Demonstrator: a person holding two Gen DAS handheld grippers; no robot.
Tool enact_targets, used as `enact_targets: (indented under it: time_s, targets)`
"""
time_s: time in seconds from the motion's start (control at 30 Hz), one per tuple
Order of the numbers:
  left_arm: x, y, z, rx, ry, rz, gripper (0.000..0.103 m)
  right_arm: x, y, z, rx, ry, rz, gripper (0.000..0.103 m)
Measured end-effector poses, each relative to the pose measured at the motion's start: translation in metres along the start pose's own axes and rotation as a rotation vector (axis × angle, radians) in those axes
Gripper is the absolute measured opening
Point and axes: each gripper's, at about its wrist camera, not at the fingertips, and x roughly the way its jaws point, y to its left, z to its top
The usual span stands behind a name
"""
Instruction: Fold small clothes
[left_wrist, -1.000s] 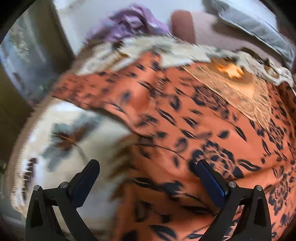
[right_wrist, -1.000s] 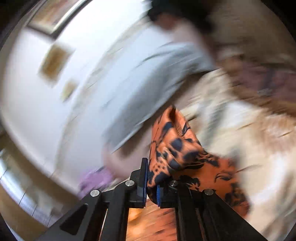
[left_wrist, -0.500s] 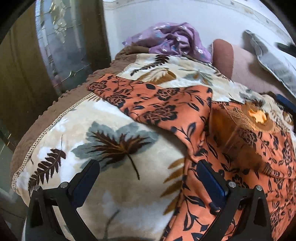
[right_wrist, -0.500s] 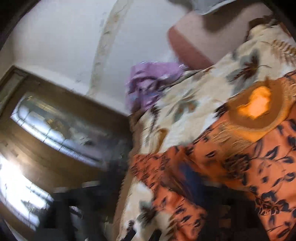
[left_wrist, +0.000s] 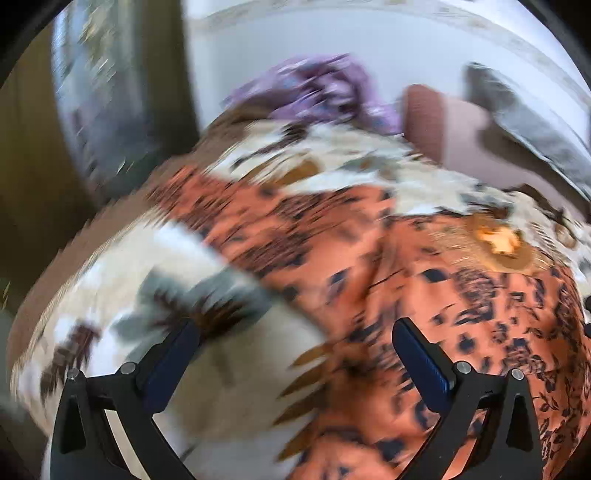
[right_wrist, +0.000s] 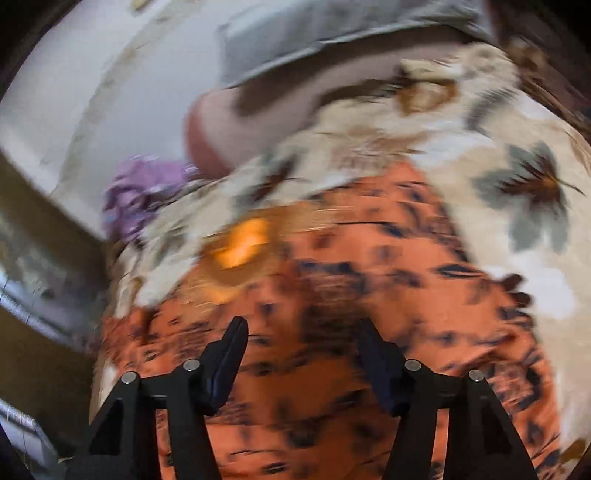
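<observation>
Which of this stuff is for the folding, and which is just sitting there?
For the folding:
orange flowery garment
left gripper, open above it
right gripper, open above it

Just lying about:
leaf-print blanket underneath
purple cloth bundle at the far edge, maybe next to fold
grey pillow

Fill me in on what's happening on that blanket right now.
A person with a gripper in each hand is folding an orange floral garment spread on a leaf-print blanket. The left gripper and right gripper both hang open over the cloth, holding nothing. A purple garment lies bunched at the blanket's far edge. Both views are motion-blurred.
</observation>
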Motion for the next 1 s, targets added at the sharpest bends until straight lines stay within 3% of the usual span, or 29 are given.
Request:
enact_targets:
  time_s: [0.1, 0.2, 0.27, 0.33, 0.4, 0.47, 0.57, 0.7, 0.87, 1.0]
  targets:
    - [-0.002, -0.03, 0.011, 0.084, -0.092, -0.059, 0.103, -0.005, -0.021, 0.014, 0.064, -0.019, 0.05, 0.061]
    - [0.012, -0.056, 0.018, 0.145, -0.097, -0.141, 0.103, 0.01, -0.025, 0.017, 0.046, 0.037, 0.016, 0.061]
    - [0.035, -0.069, 0.017, 0.183, -0.029, -0.114, 0.103, 0.036, -0.031, 0.015, 0.029, 0.115, -0.073, 0.059]
    - [0.065, -0.073, 0.011, 0.213, 0.093, -0.059, 0.103, 0.036, -0.023, 0.018, -0.001, 0.085, -0.107, 0.058]
    - [0.082, -0.069, 0.007, 0.208, 0.159, -0.037, 0.103, 0.031, -0.006, 0.021, -0.06, 0.065, -0.127, 0.06]
    - [0.081, -0.061, 0.011, 0.157, 0.166, -0.07, 0.103, 0.027, 0.009, 0.02, -0.105, 0.015, -0.112, 0.06]
    - [0.069, -0.058, 0.019, 0.15, 0.115, -0.077, 0.103, 0.026, 0.032, 0.015, -0.191, -0.023, -0.094, 0.06]
    - [0.057, -0.05, 0.026, 0.12, 0.084, -0.105, 0.103, 0.057, 0.033, 0.0, -0.223, 0.121, -0.143, 0.06]
    - [0.041, 0.006, 0.046, -0.05, 0.029, -0.097, 0.103, 0.026, 0.039, 0.004, -0.164, 0.058, -0.013, 0.061]
    - [0.054, 0.077, 0.058, -0.244, 0.052, -0.014, 0.103, 0.01, 0.052, -0.001, -0.206, 0.029, 0.0, 0.065]
